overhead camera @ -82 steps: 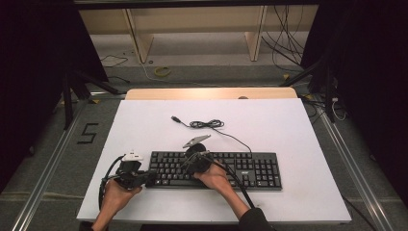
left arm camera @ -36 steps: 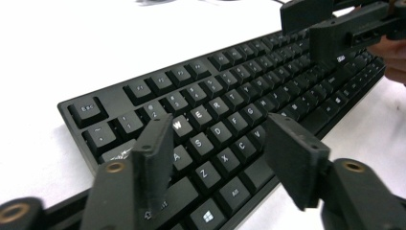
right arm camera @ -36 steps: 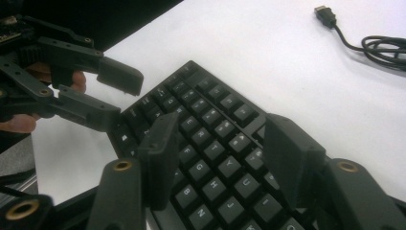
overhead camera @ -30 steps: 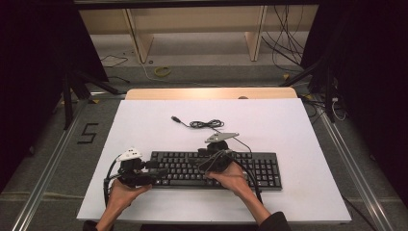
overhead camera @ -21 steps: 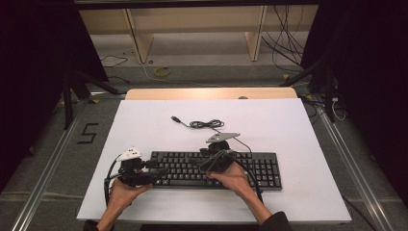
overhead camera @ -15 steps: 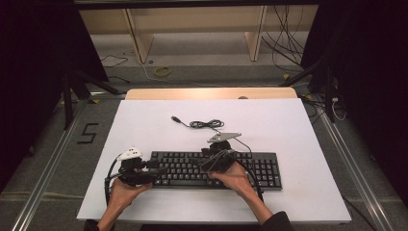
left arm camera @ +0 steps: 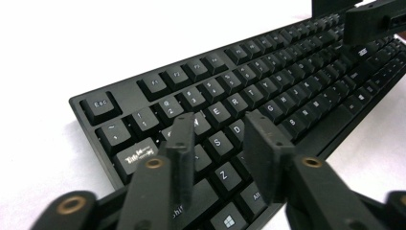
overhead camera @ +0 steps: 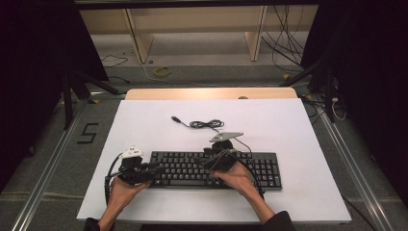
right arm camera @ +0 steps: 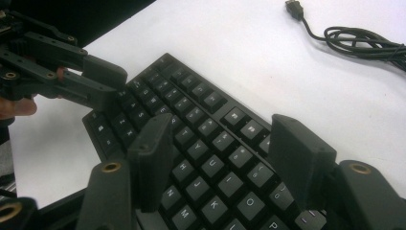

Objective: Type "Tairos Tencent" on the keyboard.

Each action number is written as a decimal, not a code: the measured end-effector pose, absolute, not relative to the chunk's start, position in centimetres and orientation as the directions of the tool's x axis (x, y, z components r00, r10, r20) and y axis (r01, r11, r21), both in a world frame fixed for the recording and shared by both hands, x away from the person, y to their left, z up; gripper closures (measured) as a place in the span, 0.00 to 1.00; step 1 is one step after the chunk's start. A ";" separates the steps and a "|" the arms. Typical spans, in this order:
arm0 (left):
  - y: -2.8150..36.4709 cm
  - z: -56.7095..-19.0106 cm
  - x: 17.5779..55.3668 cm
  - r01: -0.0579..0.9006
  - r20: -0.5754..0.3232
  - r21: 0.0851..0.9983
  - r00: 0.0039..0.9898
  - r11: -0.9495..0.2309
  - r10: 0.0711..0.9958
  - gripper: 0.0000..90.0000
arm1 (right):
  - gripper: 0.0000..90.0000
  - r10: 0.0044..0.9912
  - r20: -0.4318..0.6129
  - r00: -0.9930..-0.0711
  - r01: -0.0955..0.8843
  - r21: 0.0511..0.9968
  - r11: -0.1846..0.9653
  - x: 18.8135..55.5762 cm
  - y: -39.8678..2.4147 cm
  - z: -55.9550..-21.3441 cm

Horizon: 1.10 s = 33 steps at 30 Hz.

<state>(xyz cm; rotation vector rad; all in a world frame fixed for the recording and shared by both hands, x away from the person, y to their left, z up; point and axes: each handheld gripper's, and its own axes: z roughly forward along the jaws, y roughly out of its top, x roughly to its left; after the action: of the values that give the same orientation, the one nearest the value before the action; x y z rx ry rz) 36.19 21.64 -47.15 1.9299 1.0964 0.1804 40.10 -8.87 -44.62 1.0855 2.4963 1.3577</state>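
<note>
A black keyboard (overhead camera: 214,169) lies flat near the front of the white table top (overhead camera: 288,134). Its cable (overhead camera: 206,124) is coiled behind it and ends in a loose USB plug (right arm camera: 293,8). My left gripper (overhead camera: 153,170) hovers over the keyboard's left end. Its jaws have just been closing, and they stand a little apart above the letter keys (left arm camera: 216,142) with nothing between them. My right gripper (overhead camera: 213,161) hangs over the middle of the keyboard. It is open wide above the keys (right arm camera: 222,143) and holds nothing. The left gripper (right arm camera: 91,81) also appears there, at the keyboard's far end.
The white top rests on a wooden table (overhead camera: 211,93) with grey floor around it. A stuck-on figure 5 (overhead camera: 87,133) marks the floor at the left. Wooden shelving (overhead camera: 192,29) and loose cables (overhead camera: 284,33) stand behind. Dark curtains flank both sides.
My right hand has shifted to the right along the keyboard since the oldest frame. Over the last second both hands have stayed where they were.
</note>
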 end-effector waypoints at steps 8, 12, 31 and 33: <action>21.4 -47.3 36.3 0.635 -0.253 0.727 0.600 -0.260 0.759 0.90 | 0.59 0.640 0.221 -0.736 0.543 0.757 0.363 40.1 -8.9 -44.8; 21.3 -47.3 36.3 0.637 -0.238 0.719 0.600 -0.277 0.763 0.97 | 0.61 0.639 0.218 -0.738 0.541 0.757 0.366 40.1 -8.9 -44.8; 20.7 -47.8 36.9 0.658 -0.227 0.692 0.588 -0.296 0.776 0.99 | 0.44 0.639 0.224 -0.736 0.546 0.754 0.365 40.2 -8.9 -44.9; 20.7 -47.8 36.9 0.660 -0.229 0.691 0.586 -0.295 0.777 0.99 | 0.44 0.638 0.225 -0.736 0.547 0.754 0.365 40.2 -8.9 -44.8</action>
<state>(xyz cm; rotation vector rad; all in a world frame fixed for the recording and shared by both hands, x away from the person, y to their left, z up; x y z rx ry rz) 36.93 20.71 -47.84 2.0368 1.1404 0.1911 40.18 -8.86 -44.85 1.0921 2.5067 1.3196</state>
